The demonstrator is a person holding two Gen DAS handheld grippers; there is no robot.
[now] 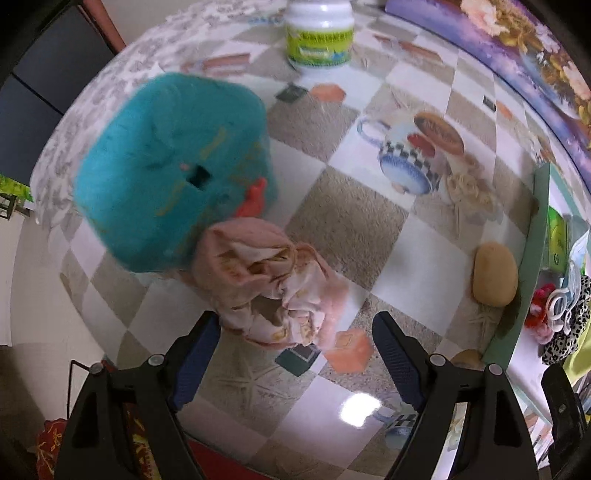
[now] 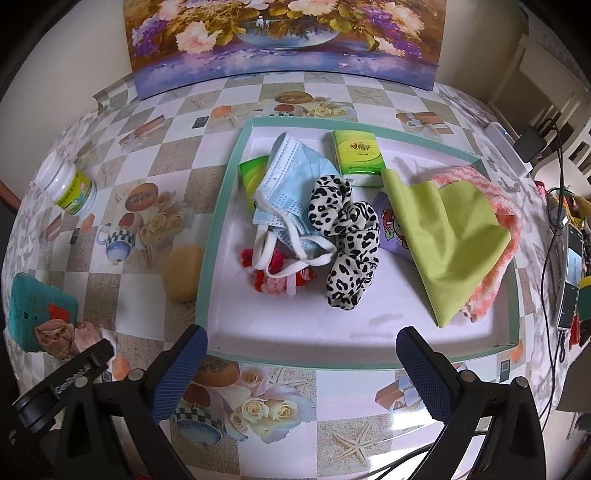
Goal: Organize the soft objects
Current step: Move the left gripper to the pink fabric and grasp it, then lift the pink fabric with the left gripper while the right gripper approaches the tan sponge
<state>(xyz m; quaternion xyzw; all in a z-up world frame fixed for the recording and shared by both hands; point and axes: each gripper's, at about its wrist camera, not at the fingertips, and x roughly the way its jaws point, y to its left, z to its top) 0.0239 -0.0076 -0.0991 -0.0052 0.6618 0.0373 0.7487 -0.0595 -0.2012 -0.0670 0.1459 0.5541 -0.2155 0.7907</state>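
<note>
Two grippers hang over a glossy checkered tablecloth (image 2: 280, 424), both with their blue ribbed fingers spread apart and holding nothing.

The left gripper (image 1: 295, 339) tips down toward a crumpled pink cloth (image 1: 273, 284), a soft wrinkled bundle with loose folds. It lies on the table just ahead of the fingertips, nearer the left finger (image 1: 195, 362), with its long axis slanting from upper left to lower right in the left wrist view. Touching its far side is a fuzzy teal block (image 1: 173, 170), squarish with rounded corners, blurred in this view, with a small red piece (image 1: 253, 201) at its edge. Farther off stand a white plastic jar (image 1: 319, 33) with a green label and a smooth tan oval sponge (image 1: 495, 273) just beside the tray's green rim.

The right gripper (image 2: 301, 354) is held level before a shallow white tray (image 2: 295, 328). Inside the tray lie a pleated blue face mask (image 2: 291, 184) with white loops, a leopard-print scrunchie (image 2: 351, 247), a red and pink fluffy tie (image 2: 273, 280), two green tissue packs (image 2: 356, 151), and a smooth lime cloth (image 2: 454, 236) draped over a knobbly orange-pink towel (image 2: 495, 277).
</note>
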